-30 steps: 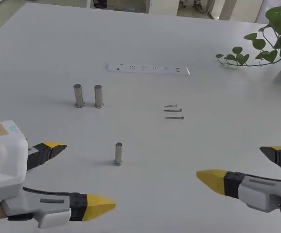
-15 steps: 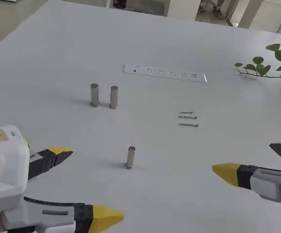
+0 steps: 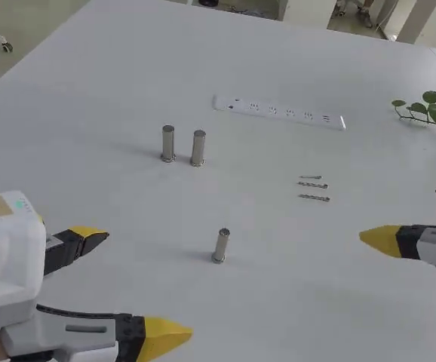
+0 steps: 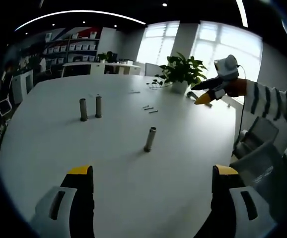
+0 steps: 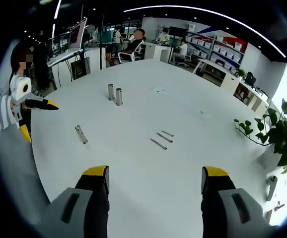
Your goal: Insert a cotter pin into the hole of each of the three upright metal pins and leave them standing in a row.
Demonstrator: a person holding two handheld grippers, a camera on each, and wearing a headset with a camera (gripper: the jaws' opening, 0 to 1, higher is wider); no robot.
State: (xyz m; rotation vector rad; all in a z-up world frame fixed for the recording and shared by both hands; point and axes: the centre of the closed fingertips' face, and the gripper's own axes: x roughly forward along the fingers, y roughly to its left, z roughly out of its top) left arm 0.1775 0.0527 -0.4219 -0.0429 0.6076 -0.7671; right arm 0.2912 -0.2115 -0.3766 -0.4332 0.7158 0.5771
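Observation:
Three upright metal pins stand on the white table: a pair [image 3: 182,145] side by side at mid-left and a single pin [image 3: 221,246] nearer me. Three cotter pins [image 3: 312,187] lie in a short stack to the right of the pair. My left gripper [image 3: 131,283] is open at the lower left, its yellow tips short of the single pin [image 4: 150,139]. My right gripper [image 3: 418,219] is open at the right edge, below and right of the cotter pins [image 5: 162,138]. Both hold nothing.
A white power strip [image 3: 280,113] lies behind the pins. A potted plant's leaves [image 3: 428,105] reach in at the far right. Chairs, desks and shelves stand beyond the table [image 5: 148,163], with people seated at the far desks.
The head camera has swung left, so everything sits further right in the picture. The right gripper has slid toward the right edge. Pins and cotter pins have not moved.

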